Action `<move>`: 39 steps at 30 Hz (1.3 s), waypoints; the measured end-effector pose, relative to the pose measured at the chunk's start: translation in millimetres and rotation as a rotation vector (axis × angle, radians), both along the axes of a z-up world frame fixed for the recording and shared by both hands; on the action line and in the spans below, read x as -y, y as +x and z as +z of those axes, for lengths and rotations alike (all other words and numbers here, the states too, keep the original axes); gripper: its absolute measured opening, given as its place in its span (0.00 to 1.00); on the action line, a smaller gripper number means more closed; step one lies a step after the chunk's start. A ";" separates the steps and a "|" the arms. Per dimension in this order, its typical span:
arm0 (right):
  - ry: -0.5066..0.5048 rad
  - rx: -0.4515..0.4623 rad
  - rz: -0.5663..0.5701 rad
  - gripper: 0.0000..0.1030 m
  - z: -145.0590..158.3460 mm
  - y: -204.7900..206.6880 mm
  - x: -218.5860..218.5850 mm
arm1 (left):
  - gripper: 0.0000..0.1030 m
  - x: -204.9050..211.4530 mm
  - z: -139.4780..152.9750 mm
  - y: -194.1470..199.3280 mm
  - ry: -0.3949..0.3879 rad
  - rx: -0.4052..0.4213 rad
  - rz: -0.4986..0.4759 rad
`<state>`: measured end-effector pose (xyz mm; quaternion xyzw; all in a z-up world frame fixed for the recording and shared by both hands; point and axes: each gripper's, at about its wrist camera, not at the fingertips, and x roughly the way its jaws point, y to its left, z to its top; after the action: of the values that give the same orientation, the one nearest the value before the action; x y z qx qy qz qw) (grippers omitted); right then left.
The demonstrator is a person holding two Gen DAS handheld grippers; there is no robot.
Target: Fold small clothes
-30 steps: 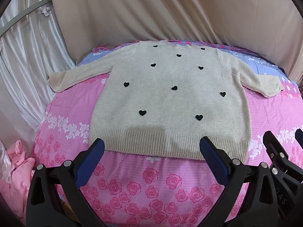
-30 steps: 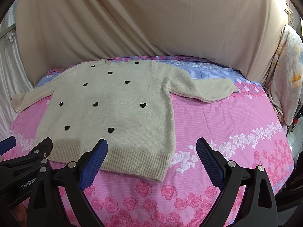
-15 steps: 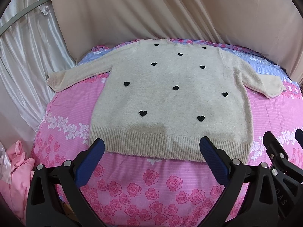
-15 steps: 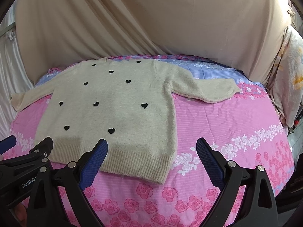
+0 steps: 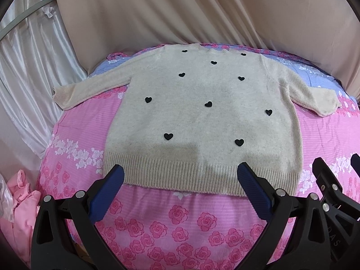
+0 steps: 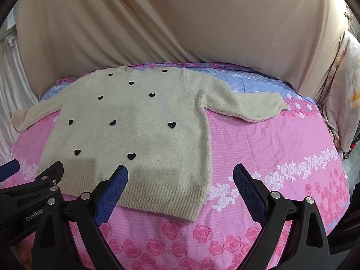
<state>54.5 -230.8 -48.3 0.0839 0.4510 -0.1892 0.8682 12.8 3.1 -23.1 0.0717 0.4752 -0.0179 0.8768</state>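
Note:
A beige knit sweater (image 5: 202, 117) with small black hearts lies flat and spread out, front up, on a pink floral bedsheet (image 5: 180, 222); both sleeves stretch out sideways. It also shows in the right wrist view (image 6: 135, 130). My left gripper (image 5: 180, 175) is open and empty, hovering just before the ribbed hem (image 5: 180, 175). My right gripper (image 6: 180, 175) is open and empty, over the hem's right corner (image 6: 191, 202). Each gripper shows at the edge of the other's view.
A beige curtain (image 5: 180, 11) hangs behind the bed. A white satin drape (image 5: 27, 67) hangs at the left. Pink clothes (image 5: 15, 213) lie at the lower left. A floral pillow (image 6: 344, 94) stands at the right. Bare pink sheet (image 6: 281, 146) lies right of the sweater.
Both grippers have edged slightly forward toward the sweater's hem. Both stay open. The sweater has not moved.

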 end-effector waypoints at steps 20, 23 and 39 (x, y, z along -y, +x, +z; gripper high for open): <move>0.011 -0.008 0.002 0.90 -5.6 6.4 4.8 | 0.95 8.4 -3.2 9.7 0.012 -0.018 0.003; 0.033 -0.009 0.007 0.90 -10.5 11.8 9.3 | 0.96 7.4 -7.9 15.0 0.001 -0.041 0.008; 0.182 0.034 -0.442 0.88 -108.7 88.9 360.0 | 0.96 -25.6 -17.4 68.7 -0.123 -0.082 0.194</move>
<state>143.4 -590.7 -156.9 0.2618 0.4223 -0.3317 0.8019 81.4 28.7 -40.5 -0.0291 0.5135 0.0348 0.8569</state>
